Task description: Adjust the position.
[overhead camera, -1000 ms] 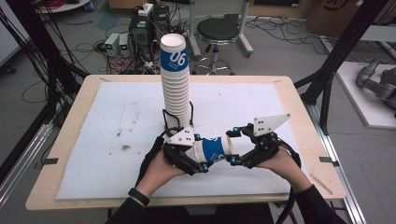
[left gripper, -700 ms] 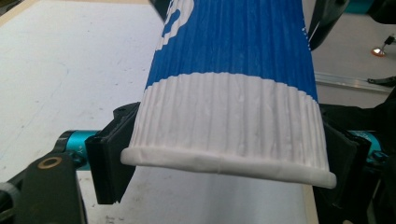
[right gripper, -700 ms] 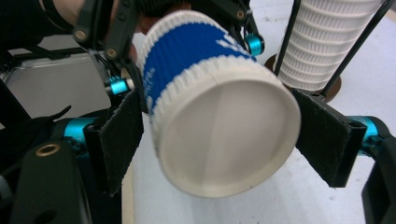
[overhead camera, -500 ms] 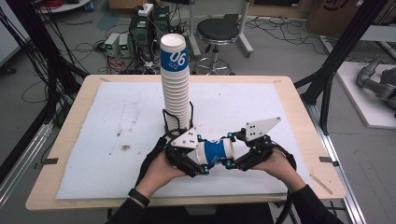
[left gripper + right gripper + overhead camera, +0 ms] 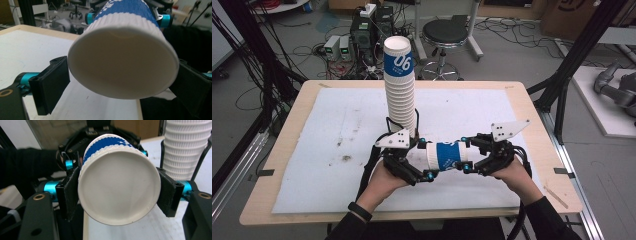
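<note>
A white paper cup with a blue band [image 5: 447,156] lies level above the white mat, between my two grippers. My right gripper [image 5: 466,156] is shut on its base end. In the right gripper view both pads [image 5: 71,192] press the cup [image 5: 117,187], and these jaws have just been closing. My left gripper [image 5: 426,159] stands open around the cup's mouth. Its jaws have just been opening, and the rim [image 5: 125,60] sits between the spread pads [image 5: 51,85]. A tall stack of matching cups [image 5: 400,95] stands upright just behind the left gripper.
The wooden table [image 5: 532,115] carries a white mat [image 5: 337,130] with a few dark stains at the left. A black wire holder [image 5: 388,124] rings the foot of the stack. Black frame posts [image 5: 564,75] stand at both sides; a stool [image 5: 444,35] and electronics are beyond the far edge.
The right gripper has moved in from the right and shut on the cup's base. The left gripper's jaws have spread apart from the cup's mouth end.
</note>
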`<state>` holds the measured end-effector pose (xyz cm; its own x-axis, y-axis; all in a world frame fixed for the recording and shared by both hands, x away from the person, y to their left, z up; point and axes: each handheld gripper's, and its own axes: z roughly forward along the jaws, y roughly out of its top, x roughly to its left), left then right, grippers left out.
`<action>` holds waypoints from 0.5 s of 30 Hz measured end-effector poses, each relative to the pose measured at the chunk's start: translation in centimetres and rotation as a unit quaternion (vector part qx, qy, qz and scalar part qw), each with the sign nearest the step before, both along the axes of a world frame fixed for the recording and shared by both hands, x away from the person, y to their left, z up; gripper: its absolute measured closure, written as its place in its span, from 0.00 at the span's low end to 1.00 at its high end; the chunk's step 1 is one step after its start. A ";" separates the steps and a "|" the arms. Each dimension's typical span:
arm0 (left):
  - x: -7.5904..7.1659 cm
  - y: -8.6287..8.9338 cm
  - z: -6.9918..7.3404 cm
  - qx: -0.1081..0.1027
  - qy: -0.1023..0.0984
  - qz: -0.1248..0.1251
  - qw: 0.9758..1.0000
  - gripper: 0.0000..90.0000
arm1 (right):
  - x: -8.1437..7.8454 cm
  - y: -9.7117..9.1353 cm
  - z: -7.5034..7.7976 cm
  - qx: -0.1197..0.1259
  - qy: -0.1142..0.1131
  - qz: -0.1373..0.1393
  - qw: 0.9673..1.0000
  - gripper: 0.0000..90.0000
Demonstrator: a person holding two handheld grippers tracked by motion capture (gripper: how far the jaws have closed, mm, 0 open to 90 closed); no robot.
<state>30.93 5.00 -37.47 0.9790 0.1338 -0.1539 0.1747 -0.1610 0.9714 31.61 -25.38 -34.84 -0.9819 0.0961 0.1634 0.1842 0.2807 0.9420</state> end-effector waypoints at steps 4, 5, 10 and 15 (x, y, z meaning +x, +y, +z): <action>0.0 -0.2 0.0 -0.016 0.007 -0.009 1.000 0.09 | -0.1 0.2 -0.2 0.006 0.001 0.001 1.000 0.33; -0.1 -0.2 0.0 -0.017 0.004 -0.011 1.000 0.10 | -0.1 0.3 -0.2 0.005 0.002 0.003 1.000 0.33; -0.1 0.2 0.3 -0.017 0.000 -0.009 1.000 0.19 | 0.0 0.4 -0.6 0.009 0.011 0.008 1.000 0.33; 0.0 0.3 0.6 -0.003 -0.001 -0.014 1.000 0.21 | 0.0 0.6 -0.8 -0.001 0.017 0.011 1.000 0.33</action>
<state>30.91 5.32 -36.82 0.9826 0.1048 -0.1533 0.1687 -0.1591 0.9727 31.63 -24.81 -35.69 -0.9778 0.0752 0.1957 0.2092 0.2868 0.9349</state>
